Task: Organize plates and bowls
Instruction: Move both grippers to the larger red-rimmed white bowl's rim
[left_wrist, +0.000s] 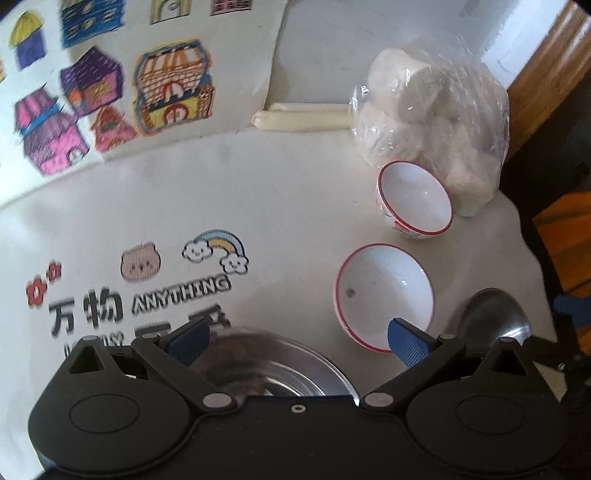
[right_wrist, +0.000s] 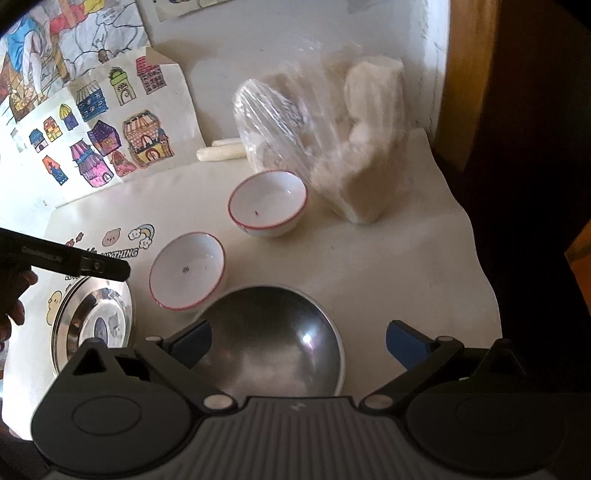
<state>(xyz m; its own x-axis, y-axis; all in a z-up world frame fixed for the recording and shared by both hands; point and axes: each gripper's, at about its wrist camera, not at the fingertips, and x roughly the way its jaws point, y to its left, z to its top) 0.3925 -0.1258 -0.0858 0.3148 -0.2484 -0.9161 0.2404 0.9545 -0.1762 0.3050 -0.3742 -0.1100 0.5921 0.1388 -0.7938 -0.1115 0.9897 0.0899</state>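
While the steel plate (left_wrist: 280, 365) lies below the left gripper (left_wrist: 295, 338) and the steel bowl (right_wrist: 273, 339) below the right gripper (right_wrist: 299, 341), both point steeply down, jaws wide, gripping nothing (two white bowls (right_wrist: 186, 271) sit just beyond).

On the white table cover (left_wrist: 295, 206), the word "ANYTHING" (left_wrist: 181, 295) is printed in outlined capitals directly below a rainbow-and-cloud drawing (left_wrist: 216, 251). To the left of that word, the large Chinese characters "万物" (left_wrist: 85, 310) are printed. A further line below these is blurred and partly hidden and cannot be read.
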